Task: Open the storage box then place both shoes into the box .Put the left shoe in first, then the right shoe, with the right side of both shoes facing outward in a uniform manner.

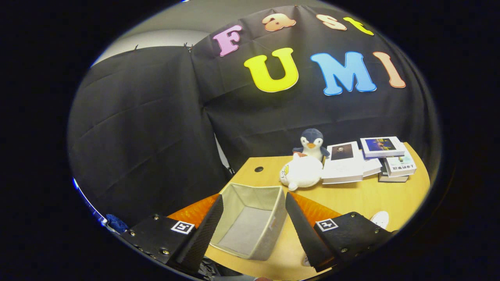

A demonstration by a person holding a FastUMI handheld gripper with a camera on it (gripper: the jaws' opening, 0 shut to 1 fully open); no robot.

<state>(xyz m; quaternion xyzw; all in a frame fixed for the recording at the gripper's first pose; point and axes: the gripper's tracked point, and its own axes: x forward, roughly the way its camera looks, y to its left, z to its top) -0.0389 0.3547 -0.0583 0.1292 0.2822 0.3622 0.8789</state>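
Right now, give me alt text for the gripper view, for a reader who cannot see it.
The open gripper hangs above an open, empty grey storage box on a wooden table, fingers spread either side of it. Beyond the box lie a white plush toy, a penguin plush and stacked books.

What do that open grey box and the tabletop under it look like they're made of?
The storage box, seen between the open gripper's fingers, looks like matte grey fabric over stiff panels: soft seams, no shine. The table looks like pale wood or a wood-look laminate, smooth with a slight sheen; which of the two I cannot tell.
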